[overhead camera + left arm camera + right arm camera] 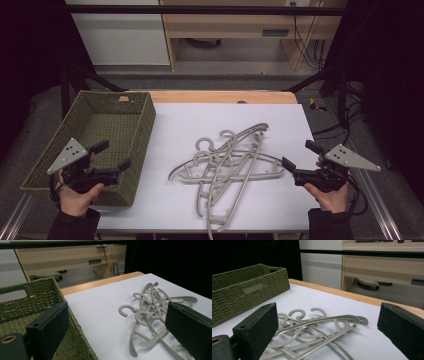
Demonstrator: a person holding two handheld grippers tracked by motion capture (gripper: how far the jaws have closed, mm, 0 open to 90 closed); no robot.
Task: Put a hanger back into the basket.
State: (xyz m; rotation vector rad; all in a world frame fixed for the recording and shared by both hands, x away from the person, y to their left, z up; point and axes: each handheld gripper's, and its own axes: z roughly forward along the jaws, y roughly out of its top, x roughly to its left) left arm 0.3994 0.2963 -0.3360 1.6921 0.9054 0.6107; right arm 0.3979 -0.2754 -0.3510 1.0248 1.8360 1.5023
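While you hold both grippers up off the table (280,200), each one has its jaws spread wide with nothing in them. Take the pile of hangers (227,162) as your marker: it lies on the white table top, near the middle. Left of the hangers sits the big green basket (45,162), close to them but not touching. Your left gripper (111,156) is over the basket's near right edge. Your right gripper (300,156) is just right of the hangers, pointing at them.
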